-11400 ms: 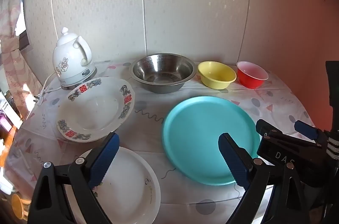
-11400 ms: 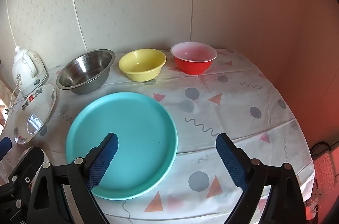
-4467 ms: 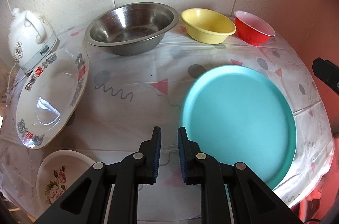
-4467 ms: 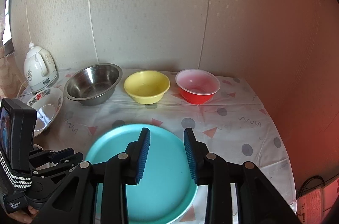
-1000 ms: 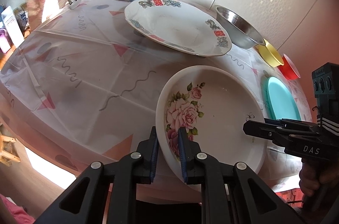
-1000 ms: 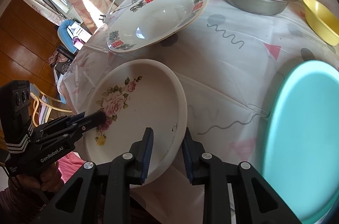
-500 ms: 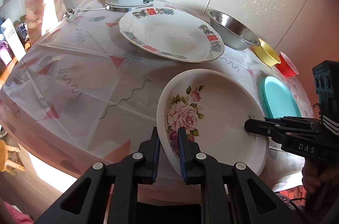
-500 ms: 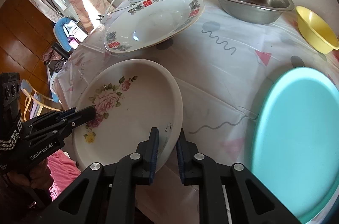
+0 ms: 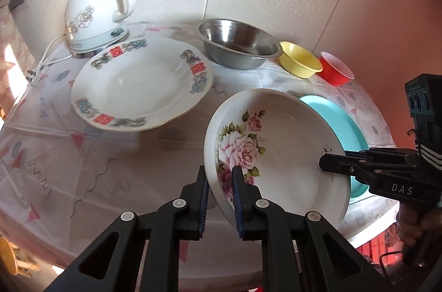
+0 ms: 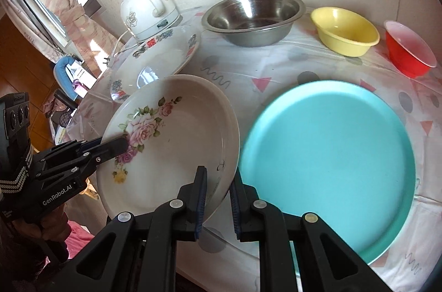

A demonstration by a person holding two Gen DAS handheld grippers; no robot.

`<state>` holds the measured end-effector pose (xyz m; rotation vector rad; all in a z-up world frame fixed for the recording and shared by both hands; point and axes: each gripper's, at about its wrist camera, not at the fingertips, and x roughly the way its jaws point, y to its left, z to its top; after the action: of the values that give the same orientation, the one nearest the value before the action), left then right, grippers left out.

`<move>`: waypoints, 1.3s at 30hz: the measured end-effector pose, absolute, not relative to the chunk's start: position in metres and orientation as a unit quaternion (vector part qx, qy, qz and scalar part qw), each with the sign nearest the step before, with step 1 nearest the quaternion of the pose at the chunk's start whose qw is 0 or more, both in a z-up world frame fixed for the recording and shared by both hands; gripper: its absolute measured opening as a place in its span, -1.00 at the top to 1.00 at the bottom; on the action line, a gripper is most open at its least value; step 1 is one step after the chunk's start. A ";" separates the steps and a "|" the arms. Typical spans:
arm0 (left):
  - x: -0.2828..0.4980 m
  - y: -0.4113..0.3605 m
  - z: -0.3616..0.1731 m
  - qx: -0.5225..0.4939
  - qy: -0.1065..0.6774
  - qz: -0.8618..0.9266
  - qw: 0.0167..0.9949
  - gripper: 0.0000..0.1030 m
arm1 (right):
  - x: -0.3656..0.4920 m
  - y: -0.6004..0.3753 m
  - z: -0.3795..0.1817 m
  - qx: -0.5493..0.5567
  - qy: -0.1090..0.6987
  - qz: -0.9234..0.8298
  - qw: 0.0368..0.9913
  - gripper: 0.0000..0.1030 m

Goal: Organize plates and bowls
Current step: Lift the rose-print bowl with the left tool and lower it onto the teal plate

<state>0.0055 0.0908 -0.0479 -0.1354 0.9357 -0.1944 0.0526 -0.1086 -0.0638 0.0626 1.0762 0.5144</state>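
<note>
A white rose-patterned plate hangs tilted above the table, held by both grippers at opposite rims. My left gripper is shut on its near-left rim; in the right wrist view it comes in from the left. My right gripper is shut on the plate's right rim; in the left wrist view it reaches in from the right. The turquoise plate lies flat just right of the held plate. A patterned white plate rests further left.
Along the wall stand a steel bowl, a yellow bowl and a red bowl. A white kettle with its cord sits at the back left. The table's front edge runs just below the grippers.
Both grippers have lifted the rose plate off the table and carried it toward the turquoise plate. It now tilts more steeply. The right gripper's jaws closed on its rim.
</note>
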 end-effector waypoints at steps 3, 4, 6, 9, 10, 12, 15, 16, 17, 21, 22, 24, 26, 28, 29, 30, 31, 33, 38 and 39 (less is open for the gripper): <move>0.019 0.062 -0.042 -0.047 0.448 -0.128 0.884 0.69 | 0.052 -0.138 -0.061 0.045 0.506 0.210 0.835 0.69; 0.024 0.053 -0.042 -0.042 0.449 -0.138 0.882 0.69 | 0.052 -0.147 -0.061 0.052 0.506 0.201 0.837 0.69; 0.034 0.034 -0.041 -0.035 0.451 -0.155 0.878 0.69 | 0.052 -0.165 -0.060 0.063 0.507 0.181 0.841 0.68; 0.048 0.009 -0.043 -0.028 0.457 -0.177 0.871 0.69 | 0.051 -0.189 -0.062 0.074 0.511 0.151 0.843 0.67; 0.051 0.001 -0.044 -0.026 0.462 -0.181 0.868 0.69 | 0.052 -0.194 -0.064 0.076 0.513 0.142 0.843 0.67; 0.056 -0.015 -0.049 -0.013 0.469 -0.185 0.864 0.69 | 0.053 -0.204 -0.067 0.076 0.516 0.127 0.844 0.67; 0.062 -0.029 -0.055 -0.004 0.478 -0.191 0.857 0.69 | 0.056 -0.217 -0.073 0.081 0.523 0.106 0.842 0.67; 0.065 -0.033 -0.057 -0.003 0.481 -0.193 0.855 0.69 | 0.057 -0.220 -0.075 0.083 0.525 0.102 0.841 0.67; 0.067 -0.037 -0.059 -0.002 0.484 -0.194 0.853 0.69 | 0.056 -0.224 -0.076 0.084 0.526 0.098 0.840 0.67; 0.074 -0.049 -0.065 0.008 0.493 -0.192 0.849 0.69 | 0.056 -0.231 -0.081 0.086 0.531 0.083 0.839 0.67; 0.075 -0.051 -0.067 0.009 0.495 -0.190 0.848 0.69 | 0.057 -0.232 -0.082 0.084 0.533 0.080 0.838 0.67; 0.076 -0.053 -0.068 0.012 0.498 -0.189 0.846 0.69 | 0.058 -0.234 -0.086 0.086 0.536 0.075 0.836 0.67; 0.077 -0.056 -0.070 0.017 0.499 -0.186 0.846 0.69 | 0.058 -0.235 -0.088 0.087 0.537 0.072 0.836 0.67; 0.078 -0.057 -0.070 0.019 0.501 -0.183 0.846 0.69 | 0.058 -0.235 -0.087 0.080 0.535 0.069 0.839 0.67; 0.078 -0.057 -0.070 0.020 0.502 -0.180 0.846 0.69 | 0.058 -0.235 -0.086 0.079 0.534 0.069 0.839 0.67; 0.079 -0.057 -0.071 0.020 0.504 -0.177 0.845 0.69 | 0.059 -0.235 -0.086 0.076 0.534 0.066 0.840 0.67; 0.079 -0.057 -0.071 0.018 0.506 -0.178 0.844 0.69 | 0.061 -0.234 -0.087 0.073 0.533 0.063 0.840 0.67; 0.079 -0.059 -0.072 0.021 0.507 -0.175 0.844 0.69 | 0.061 -0.234 -0.086 0.068 0.532 0.060 0.842 0.67; 0.078 -0.060 -0.075 0.026 0.511 -0.169 0.843 0.69 | 0.062 -0.233 -0.086 0.063 0.530 0.056 0.844 0.67; 0.079 -0.060 -0.075 0.027 0.511 -0.168 0.843 0.69 | 0.062 -0.233 -0.086 0.064 0.530 0.055 0.844 0.67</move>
<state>0.0785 -0.0598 -0.0746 0.0571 1.0795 -0.3538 0.0615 -0.2326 -0.0861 0.1346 1.1190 0.1165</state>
